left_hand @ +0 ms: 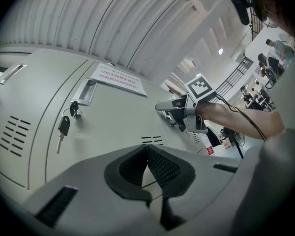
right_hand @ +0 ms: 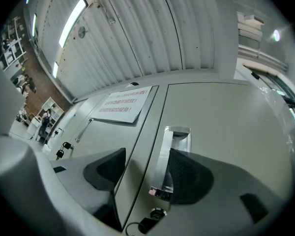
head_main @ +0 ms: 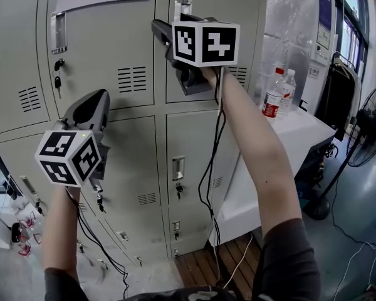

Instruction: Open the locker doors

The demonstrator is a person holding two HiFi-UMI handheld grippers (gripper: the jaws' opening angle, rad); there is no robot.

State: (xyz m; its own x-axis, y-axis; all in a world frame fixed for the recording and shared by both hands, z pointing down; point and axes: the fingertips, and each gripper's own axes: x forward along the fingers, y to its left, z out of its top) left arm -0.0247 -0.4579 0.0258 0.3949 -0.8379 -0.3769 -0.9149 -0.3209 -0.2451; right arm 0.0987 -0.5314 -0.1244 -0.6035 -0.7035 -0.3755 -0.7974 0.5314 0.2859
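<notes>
A white worktop (head_main: 301, 130) carries two bottles (head_main: 274, 96) at right; a fan (head_main: 371, 124) stands on the grey floor (head_main: 348, 256) beyond.

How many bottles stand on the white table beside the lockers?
2, side by side on the table: a red-labelled bottle on the left, a clear bottle on the right. The arm may hide more.

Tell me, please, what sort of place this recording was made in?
Probably the locker corner of a workshop or industrial hall: a bank of grey metal lockers with keys hanging in the locks, a corrugated metal roof overhead, and a floor fan beside a white table.
</notes>
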